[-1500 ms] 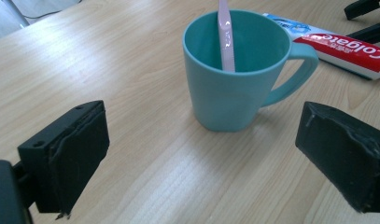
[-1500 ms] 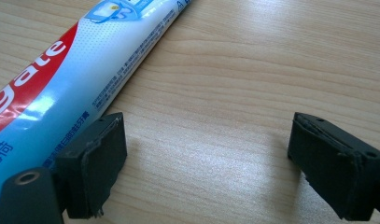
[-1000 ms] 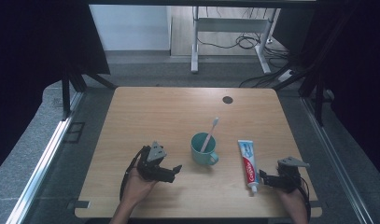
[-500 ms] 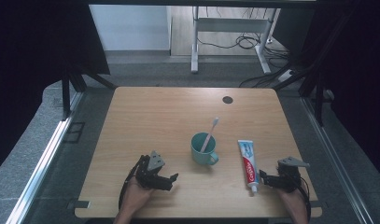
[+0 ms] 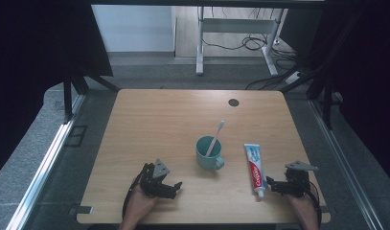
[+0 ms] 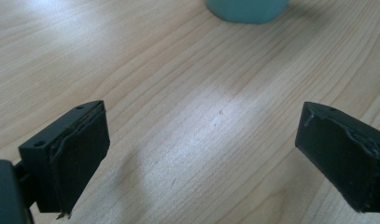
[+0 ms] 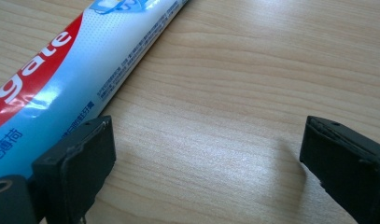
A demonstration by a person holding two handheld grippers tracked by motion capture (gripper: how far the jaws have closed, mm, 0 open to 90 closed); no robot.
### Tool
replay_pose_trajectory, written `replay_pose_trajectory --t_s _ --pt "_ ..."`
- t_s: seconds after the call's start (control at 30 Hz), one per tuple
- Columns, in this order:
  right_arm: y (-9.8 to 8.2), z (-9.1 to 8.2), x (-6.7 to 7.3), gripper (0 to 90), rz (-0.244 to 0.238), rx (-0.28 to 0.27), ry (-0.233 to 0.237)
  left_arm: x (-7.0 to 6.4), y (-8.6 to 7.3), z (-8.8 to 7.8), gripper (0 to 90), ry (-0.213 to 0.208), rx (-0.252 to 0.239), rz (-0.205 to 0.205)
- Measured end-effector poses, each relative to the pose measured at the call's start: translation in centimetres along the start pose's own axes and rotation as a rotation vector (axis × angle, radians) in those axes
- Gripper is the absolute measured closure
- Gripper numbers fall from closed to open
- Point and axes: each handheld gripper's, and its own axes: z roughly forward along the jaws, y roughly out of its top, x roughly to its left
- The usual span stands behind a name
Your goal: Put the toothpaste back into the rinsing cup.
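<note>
left gripper [image 5: 171, 188]: drawn back from beside the cup [image 5: 208, 153] toward the near table edge [image 5: 202, 221], now lower, close over the wood. right gripper [image 5: 271, 186]: jaws have just been opening, nothing between them; toothpaste tube [image 5: 254, 165] lies just outside one jaw.

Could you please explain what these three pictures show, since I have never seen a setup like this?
A person sits at a wooden table and holds a hand-held two-jaw gripper in each hand. The high view looks down from above: the left gripper and the right gripper rest near the table's front edge. The other two pictures come from cameras riding on each gripper, looking along its black jaws. On the table stand a teal mug with a toothbrush in it, and a toothpaste tube lies beside the right gripper. Both grippers are open and hold nothing; the right jaws have just been opening, with bare wood between them.
</note>
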Motion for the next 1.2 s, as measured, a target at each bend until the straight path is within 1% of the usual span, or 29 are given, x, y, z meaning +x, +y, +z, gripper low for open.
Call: replay_pose_trajectory --t_s 0.17,0.2,0.23,0.3,0.37,0.4,0.43,0.47,0.53,0.57,0.6,0.7,0.73,1.0,1.03,1.07,1.13,1.17,1.2 --pt "0.0 -0.2 -0.1 1.4 -0.009 -0.002 0.007 0.0 -0.4 0.3 3.2 0.005 0.022 0.005" --pt "0.0 -0.3 -0.1 1.1 -0.011 -0.004 0.009 0.0 -0.5 0.4 3.2 0.004 0.03 0.007" --pt "0.0 -0.3 -0.1 1.0 -0.013 -0.005 0.014 0.0 -0.6 0.5 3.3 0.004 0.05 0.014" --pt "0.0 -0.3 -0.1 0.4 -0.017 -0.006 0.02 -0.1 -0.6 0.5 3.4 0.009 0.048 0.02" --pt "0.0 -0.3 -0.1 0.3 -0.013 0.0 0.025 0.0 -0.6 0.5 3.5 0.005 0.061 0.019" --pt "0.0 -0.3 -0.1 0.0 -0.011 0.003 0.03 0.1 -0.6 0.6 3.9 -0.006 0.073 0.006" --pt "0.0 -0.3 -0.1 0.0 -0.009 0.006 0.034 0.1 -0.6 0.6 4.2 -0.006 0.073 0.006" --pt "0.0 -0.3 -0.1 0.0 -0.009 0.009 0.038 0.1 -0.6 0.7 4.4 -0.013 0.073 -0.009" --pt "0.0 -0.4 -0.2 0.0 -0.003 0.016 0.039 0.3 -0.6 0.7 4.9 -0.025 0.08 -0.026" --pt "0.0 -0.4 -0.2 0.0 -0.003 0.016 0.039 0.3 -0.6 0.7 4.9 -0.023 0.079 -0.027" --pt "0.0 -0.5 -0.3 0.0 0.01 0.021 0.048 0.3 -0.6 0.7 4.9 -0.023 0.082 -0.023" --pt "0.0 -0.6 -0.4 0.0 0.016 0.028 0.052 0.3 -0.6 0.7 4.8 -0.019 0.08 -0.03" --pt "0.0 -0.8 -0.4 0.0 0.017 0.036 0.05 0.2 -0.6 0.7 4.8 -0.019 0.079 -0.032" --pt "0.6 -1.5 -0.3 0.4 0.018 0.045 0.05 0.3 -0.6 0.7 4.8 -0.018 0.079 -0.028" --pt "0.9 -1.7 -0.2 1.5 0.031 0.047 0.057 0.3 -0.6 0.7 4.8 -0.018 0.079 -0.028" --pt "0.9 -1.7 -0.2 1.5 0.031 0.047 0.057 0.3 -0.6 0.7 4.8 -0.018 0.079 -0.028" --pt "1.4 -1.9 -0.2 2.0 0.059 0.052 0.078 0.3 -0.6 0.7 4.9 -0.018 0.081 -0.028" --pt "1.4 -1.9 -0.2 2.0 0.059 0.052 0.078 0.3 -0.6 0.7 4.9 -0.018 0.081 -0.028" --pt "1.7 -2.0 -0.1 2.0 0.062 0.058 0.1 0.3 -0.6 0.7 4.8 -0.018 0.08 -0.028"
